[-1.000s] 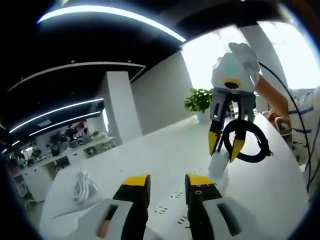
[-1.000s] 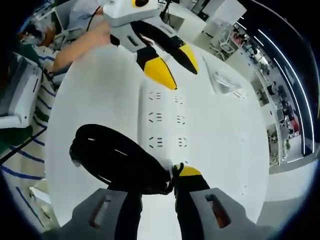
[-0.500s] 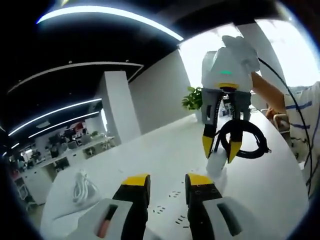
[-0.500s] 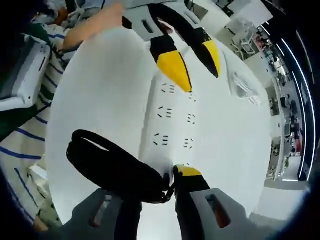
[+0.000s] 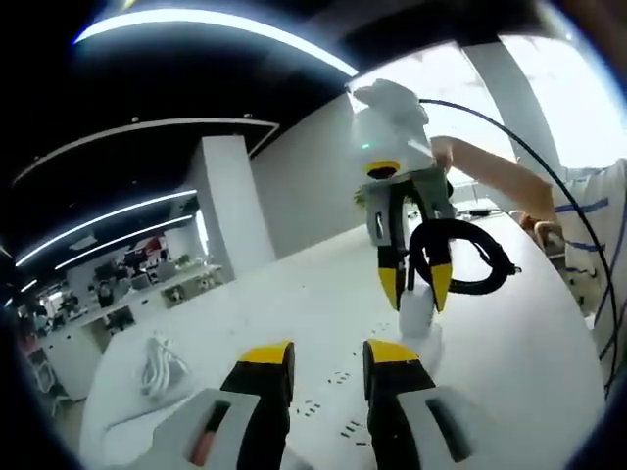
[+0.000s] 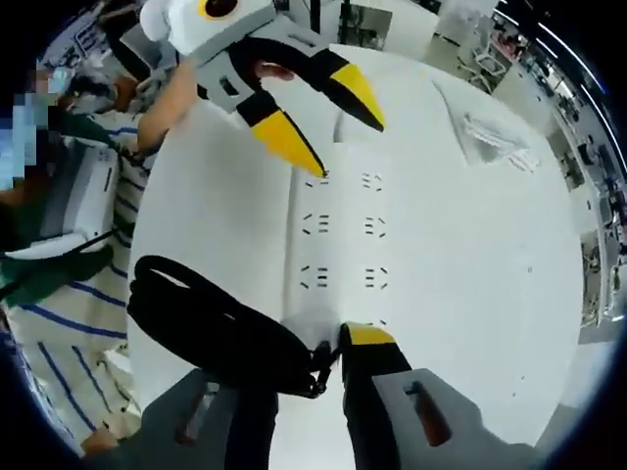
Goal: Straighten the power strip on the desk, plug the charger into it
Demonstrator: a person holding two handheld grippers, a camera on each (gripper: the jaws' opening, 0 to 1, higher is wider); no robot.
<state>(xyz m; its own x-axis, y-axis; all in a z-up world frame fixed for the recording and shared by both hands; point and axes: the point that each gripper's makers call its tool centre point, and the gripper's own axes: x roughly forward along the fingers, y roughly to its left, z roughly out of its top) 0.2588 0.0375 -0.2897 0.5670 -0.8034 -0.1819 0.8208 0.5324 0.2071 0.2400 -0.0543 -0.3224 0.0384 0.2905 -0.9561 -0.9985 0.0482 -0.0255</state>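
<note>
In the right gripper view, the right hand-held gripper (image 6: 312, 357) rises from the bottom edge with its jaws clamped on a white charger (image 6: 312, 328); the charger's black cable (image 6: 211, 328), bundled into a loop, hangs off to the left of the jaws. The charger sits directly over the near end of the white power strip (image 6: 343, 230), which lies flat on the white table (image 6: 470, 264) and runs away from the camera, showing rows of sockets. At the strip's far end the left hand-held gripper (image 6: 323, 122) points down with its yellow-tipped jaws spread apart, one tip at the edge of the strip; nothing is between them. Beyond it, a bundle of white cable (image 6: 500, 137) lies on the table, well apart from the strip.

In the left gripper view, the left hand-held gripper's own jaws stand apart over the strip's sockets (image 5: 333, 401). Farther on, the right hand-held gripper holds the charger upright on the strip, the black loop beside it. The white cable bundle lies to the left, and a person's arm (image 5: 500, 181) reaches in from the right.
</note>
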